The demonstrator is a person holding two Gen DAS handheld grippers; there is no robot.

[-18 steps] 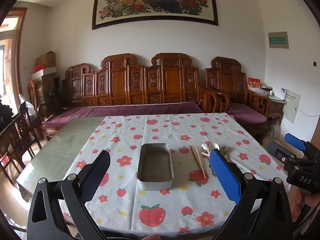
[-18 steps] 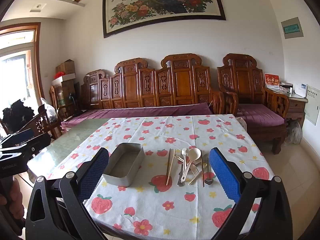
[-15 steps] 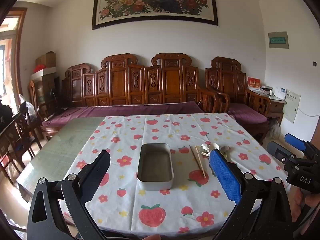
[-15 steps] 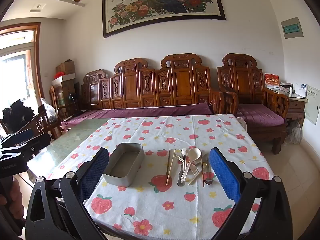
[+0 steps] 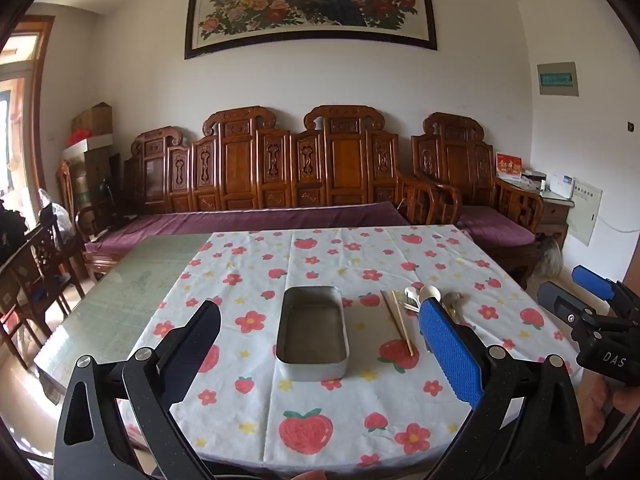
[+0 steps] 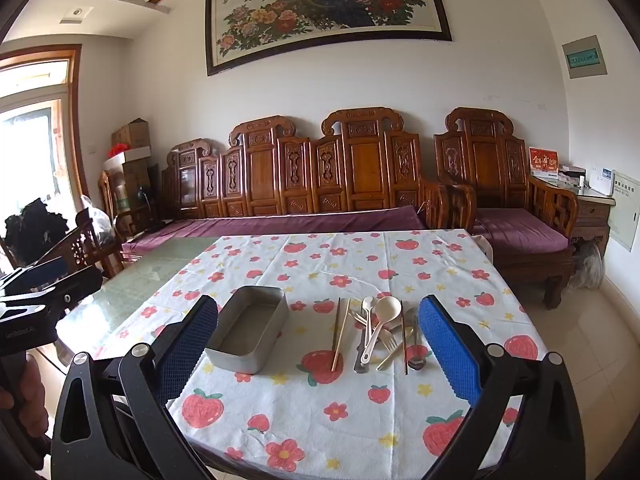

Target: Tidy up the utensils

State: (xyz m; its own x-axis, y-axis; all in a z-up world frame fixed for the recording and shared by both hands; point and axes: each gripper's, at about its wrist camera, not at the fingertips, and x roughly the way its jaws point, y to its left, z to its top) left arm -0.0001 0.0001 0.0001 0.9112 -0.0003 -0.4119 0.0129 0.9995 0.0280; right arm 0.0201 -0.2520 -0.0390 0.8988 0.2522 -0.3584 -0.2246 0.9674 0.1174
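Both grippers held wide open above the near edge of the tabletop (image 6: 344, 252), nothing between the jaws.

The left gripper (image 5: 320, 344) and right gripper (image 6: 318, 344) hover apart from every object, each tilted slightly downward. A rectangular metal tray (image 6: 248, 330) sits empty on the strawberry-print tablecloth (image 6: 320, 408). To its right, well clear of it, lies the utensil group: a pair of wooden chopsticks (image 6: 339, 332) nearest the tray, then a cream ladle-type spoon (image 6: 378, 326), a cream fork (image 6: 388, 348) and a metal spoon (image 6: 416, 356) (partly overlapping one another). In the left wrist view the same tray (image 5: 313, 332) lies centred between the jaws, chopsticks (image 5: 400, 326) to its right.
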